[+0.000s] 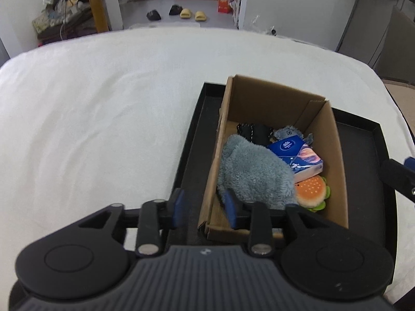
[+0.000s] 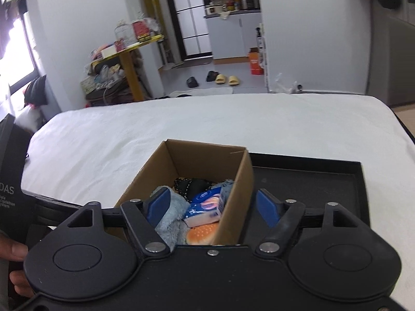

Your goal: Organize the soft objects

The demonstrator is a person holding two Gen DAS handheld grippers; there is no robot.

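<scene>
Looking through your left wrist camera, you see the left gripper (image 1: 205, 208) with jaws released, straddling the near-left wall of the cardboard box (image 1: 334, 160); nothing is pinched. The box stands in a black tray (image 1: 363, 140) on the white bed (image 1: 103, 103). Inside lie a grey fluffy cloth (image 1: 254, 171), a tissue pack (image 1: 298, 155), a burger toy (image 1: 311, 189) and something black (image 1: 255, 132).

From your right wrist camera, the right gripper (image 2: 212, 207) also hangs released, its jaws wide over the box's right wall. I judge the cloth light and limp, so pinch a thick fold. The tissue pack will squash; hold its flat sides.
</scene>
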